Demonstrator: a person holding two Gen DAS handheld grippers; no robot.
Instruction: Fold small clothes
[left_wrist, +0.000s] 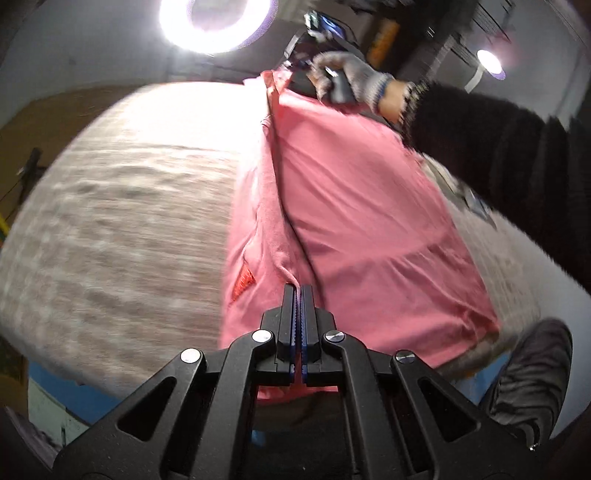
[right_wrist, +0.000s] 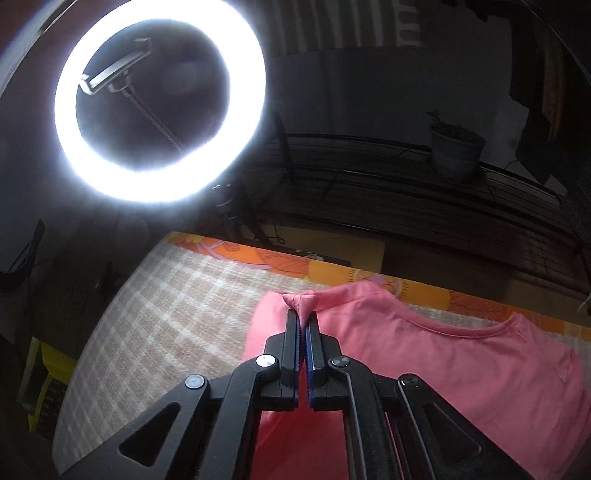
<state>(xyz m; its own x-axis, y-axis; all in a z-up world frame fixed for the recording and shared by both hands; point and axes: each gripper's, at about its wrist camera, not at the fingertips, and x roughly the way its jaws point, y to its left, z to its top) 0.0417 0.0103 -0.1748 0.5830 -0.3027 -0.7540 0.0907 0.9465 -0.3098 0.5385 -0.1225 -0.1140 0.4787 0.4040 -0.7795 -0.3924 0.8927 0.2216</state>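
My left tongs (left_wrist: 298, 290) are pressed together on a fold of the pink shirt (left_wrist: 354, 206), which stretches ahead from their tips across the checked cover (left_wrist: 122, 221). My right tongs (right_wrist: 302, 318) pinch a bunched corner of it. I judge that corner could slip if I pull the cloth taut; beyond glares the ring light (right_wrist: 159, 107).

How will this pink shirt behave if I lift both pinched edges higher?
Probably floppy: the pink shirt creases and drapes between the left gripper and right gripper, so its middle should sag. It looks thin, so likely light. Each gripper pinches only a small bunch of cloth, so a sharp pull might slip it free.
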